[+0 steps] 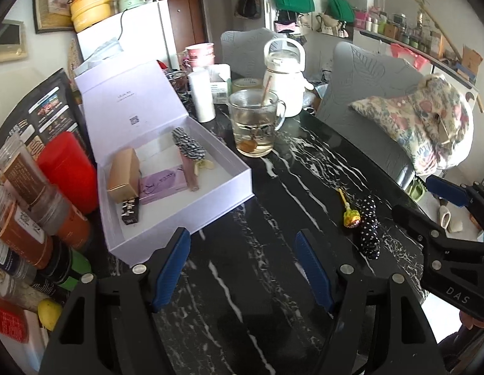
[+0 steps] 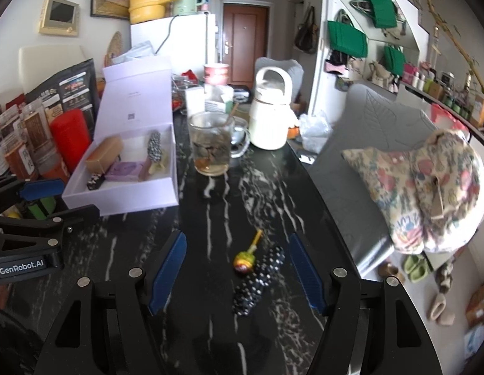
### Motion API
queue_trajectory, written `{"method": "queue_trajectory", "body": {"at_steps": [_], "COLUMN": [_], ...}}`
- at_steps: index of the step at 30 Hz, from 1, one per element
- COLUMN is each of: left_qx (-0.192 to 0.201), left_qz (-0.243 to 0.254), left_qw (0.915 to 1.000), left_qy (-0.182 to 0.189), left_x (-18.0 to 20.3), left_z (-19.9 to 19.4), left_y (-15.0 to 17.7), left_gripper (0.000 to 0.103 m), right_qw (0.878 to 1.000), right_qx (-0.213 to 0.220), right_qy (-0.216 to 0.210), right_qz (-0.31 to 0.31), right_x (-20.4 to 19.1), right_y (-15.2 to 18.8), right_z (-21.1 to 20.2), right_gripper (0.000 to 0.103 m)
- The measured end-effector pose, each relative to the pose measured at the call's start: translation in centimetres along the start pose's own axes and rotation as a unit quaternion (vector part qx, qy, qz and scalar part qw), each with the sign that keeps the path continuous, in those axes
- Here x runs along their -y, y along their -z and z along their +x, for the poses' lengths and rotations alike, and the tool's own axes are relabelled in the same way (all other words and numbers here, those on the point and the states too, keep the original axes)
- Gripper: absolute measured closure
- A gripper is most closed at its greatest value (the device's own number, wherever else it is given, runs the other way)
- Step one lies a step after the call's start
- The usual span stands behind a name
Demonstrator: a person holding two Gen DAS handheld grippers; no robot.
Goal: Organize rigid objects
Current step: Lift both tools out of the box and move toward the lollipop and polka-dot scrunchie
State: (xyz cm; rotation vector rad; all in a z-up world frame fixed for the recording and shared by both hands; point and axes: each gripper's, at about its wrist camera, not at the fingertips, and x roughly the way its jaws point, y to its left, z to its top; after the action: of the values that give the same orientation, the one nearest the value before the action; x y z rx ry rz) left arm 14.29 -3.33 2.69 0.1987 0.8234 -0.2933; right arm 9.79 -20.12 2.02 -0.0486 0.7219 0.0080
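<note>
Two grey chairs beside black marble table

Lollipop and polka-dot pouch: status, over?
Left gripper and right gripper open, empty. Lollipop and polka-dot pouch on table, outside lavender box. Path clear.

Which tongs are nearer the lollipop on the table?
Right. The right tongs are open with the lollipop lying between their tips. The left tongs are open over bare table, the lollipop off to their right.
</note>
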Motion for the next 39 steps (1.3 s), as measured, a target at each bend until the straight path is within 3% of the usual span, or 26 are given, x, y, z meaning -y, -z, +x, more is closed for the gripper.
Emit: {"method": "queue_trajectory", "body": {"at_steps": [15,32,39], "left_qx": [-0.009,-0.04,-0.05], "left_qz": [-0.009,0.004,0.016], "left_qw": [0.9998,0.9991,0.9983], "left_qy": [0.014,0.011,0.023], "left_x": [3.6,4.2,5.4], "left_z": [3.8,7.4,8.5], "left_y": [0.2,1.1,0.6], "left_gripper": [0.033,0.033,0.033], "right_qw": [0.999,0.995,0.993], "right_qx": [-0.038,-0.089,-0.099], "right_qy": [-0.017,-0.03,-0.033], "right_qz": [0.03,0.038,0.05], "right_x": [3.3,3.1,4.0], "right_y": [3.7,4.9,5.3], "right_z": [2.8,8.0,8.8], "right_gripper": [0.034,0.034,0.051]}}
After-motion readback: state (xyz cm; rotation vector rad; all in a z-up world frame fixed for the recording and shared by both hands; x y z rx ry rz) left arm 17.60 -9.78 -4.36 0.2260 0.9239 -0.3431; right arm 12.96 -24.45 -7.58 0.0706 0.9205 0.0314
